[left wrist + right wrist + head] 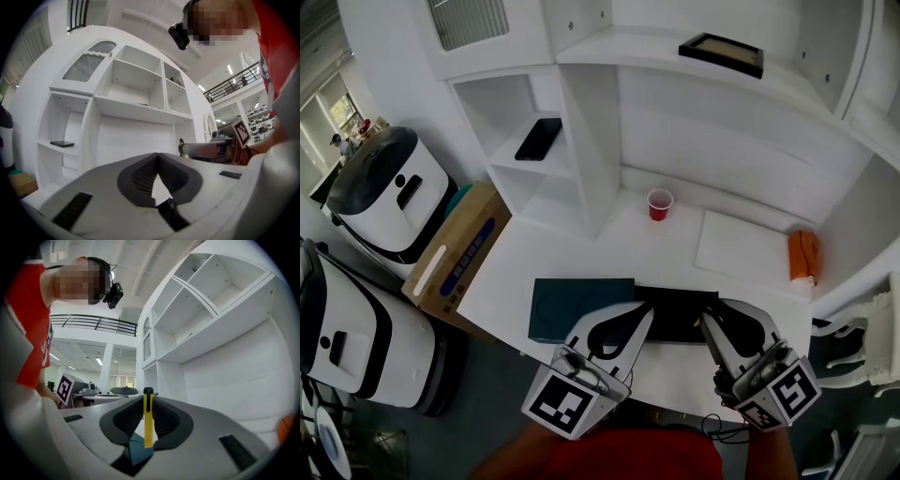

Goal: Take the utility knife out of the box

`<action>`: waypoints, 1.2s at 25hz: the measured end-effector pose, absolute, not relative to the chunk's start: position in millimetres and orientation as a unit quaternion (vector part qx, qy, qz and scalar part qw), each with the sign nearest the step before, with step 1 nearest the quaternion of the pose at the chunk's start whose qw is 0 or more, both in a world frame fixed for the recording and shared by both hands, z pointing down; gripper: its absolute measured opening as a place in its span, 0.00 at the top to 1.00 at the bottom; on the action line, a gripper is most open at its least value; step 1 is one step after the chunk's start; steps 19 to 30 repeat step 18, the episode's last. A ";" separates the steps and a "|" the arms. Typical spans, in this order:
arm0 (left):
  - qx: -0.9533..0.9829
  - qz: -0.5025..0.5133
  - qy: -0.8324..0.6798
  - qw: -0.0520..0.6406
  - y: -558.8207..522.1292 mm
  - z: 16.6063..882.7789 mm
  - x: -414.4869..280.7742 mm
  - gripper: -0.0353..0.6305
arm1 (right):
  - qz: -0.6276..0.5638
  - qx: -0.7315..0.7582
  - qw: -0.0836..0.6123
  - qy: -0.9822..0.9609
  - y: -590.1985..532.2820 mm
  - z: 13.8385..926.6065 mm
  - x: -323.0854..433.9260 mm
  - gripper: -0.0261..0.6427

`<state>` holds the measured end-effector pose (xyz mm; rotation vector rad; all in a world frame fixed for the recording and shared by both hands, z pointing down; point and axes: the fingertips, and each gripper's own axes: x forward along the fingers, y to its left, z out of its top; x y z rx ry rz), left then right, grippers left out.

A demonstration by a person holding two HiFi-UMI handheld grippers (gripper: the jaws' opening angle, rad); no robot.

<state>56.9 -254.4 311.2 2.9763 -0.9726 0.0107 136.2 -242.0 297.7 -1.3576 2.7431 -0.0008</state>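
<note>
The right tongs (148, 400) are clamped on the yellow utility knife (148, 425). Both ribbed pads press on its flat sides, the knife runs lengthwise between the jaws, and its black end pokes just past the tips. In the head view these tongs sit at the near right end of the open black box (673, 314), so the knife is in the grip rather than lying in the box. The left tongs (158, 155) are closed tip to tip with nothing between them, near where the box meets the dark teal lid (572, 309) just to its left. Both lie on the white worktop (581, 248). Farther back stand a red cup (659, 203) and a white mat (741, 248), with an orange object (803, 255) at the right edge.
</note>
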 end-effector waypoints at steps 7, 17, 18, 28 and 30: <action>0.949 0.006 -0.315 0.005 -255.6 311.6 54.4 0.89 | -0.002 -0.443 0.050 0.895 -245.6 294.4 134.2 0.84; 0.949 0.008 -0.316 0.005 -257.0 312.4 52.8 0.89 | -0.005 -0.440 0.047 0.897 -246.8 296.7 134.3 0.84; 0.949 0.008 -0.316 0.005 -257.2 312.4 53.1 0.89 | -0.003 -0.442 0.051 0.895 -248.0 294.6 134.7 0.84; 0.949 0.008 -0.316 0.005 -257.2 312.4 53.1 0.89 | -0.003 -0.442 0.051 0.895 -248.0 294.6 134.7 0.84; 0.949 0.008 -0.316 0.005 -257.2 312.4 53.1 0.89 | -0.003 -0.442 0.051 0.895 -248.0 294.6 134.7 0.84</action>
